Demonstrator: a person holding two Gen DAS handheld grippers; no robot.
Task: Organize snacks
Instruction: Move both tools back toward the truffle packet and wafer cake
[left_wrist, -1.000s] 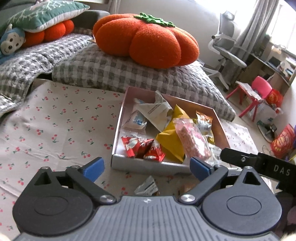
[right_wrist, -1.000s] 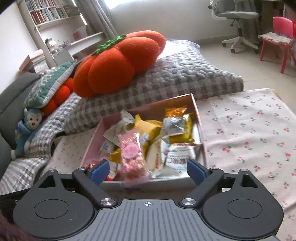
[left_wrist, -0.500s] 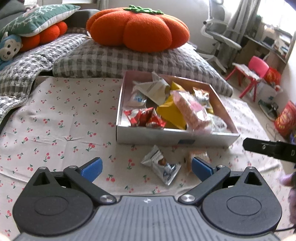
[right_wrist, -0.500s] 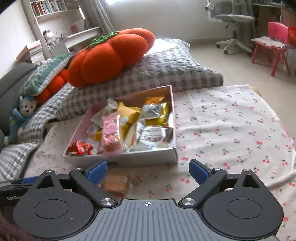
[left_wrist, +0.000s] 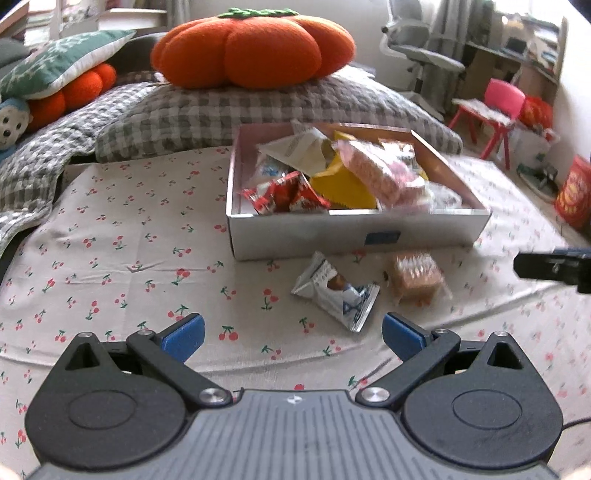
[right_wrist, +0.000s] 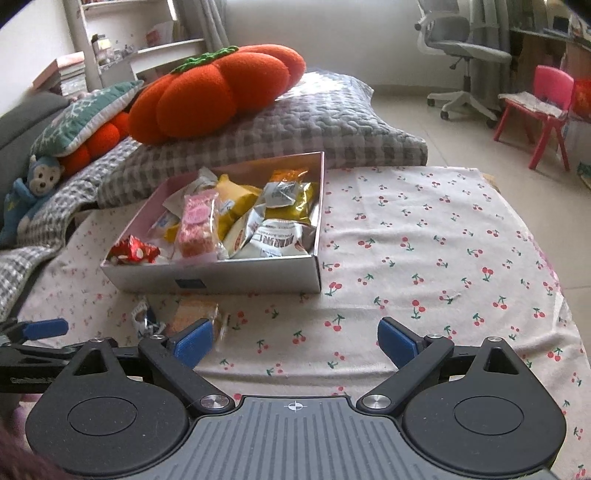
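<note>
A: How do the tongs stand?

B: The left gripper (left_wrist: 291, 338) is spread wide with nothing between its blue pads (left_wrist: 180, 335), tilted down over the cherry-print cloth (left_wrist: 122, 236). The right gripper (right_wrist: 294, 341) is spread wide as well and grips nothing; only bare cloth shows in its gap.

A: And the snacks?

B: Most sit heaped in the white snack box (left_wrist: 354, 232), ahead of both grippers. It holds red wrapped candies (left_wrist: 284, 195) at the near left corner, a yellow bag (left_wrist: 341, 182), and a pink packet (left_wrist: 376, 173) lying on top. Two pieces lie loose on the cloth between the left gripper and the box's near wall: a silver-and-blue packet (left_wrist: 336, 291) just ahead of the gap, and a clear-wrapped brown cake (left_wrist: 417, 278) ahead of its right pad, close beside the first.

A: From the right side?

B: That brown cake (right_wrist: 195, 312) lies just beyond the right gripper's left pad, partly hidden by it. The silver packet (right_wrist: 146, 317) is further left.

A: Anything behind?

B: An orange pumpkin cushion (left_wrist: 255, 48) on a grey checked pillow (left_wrist: 229, 114), past the box.
</note>
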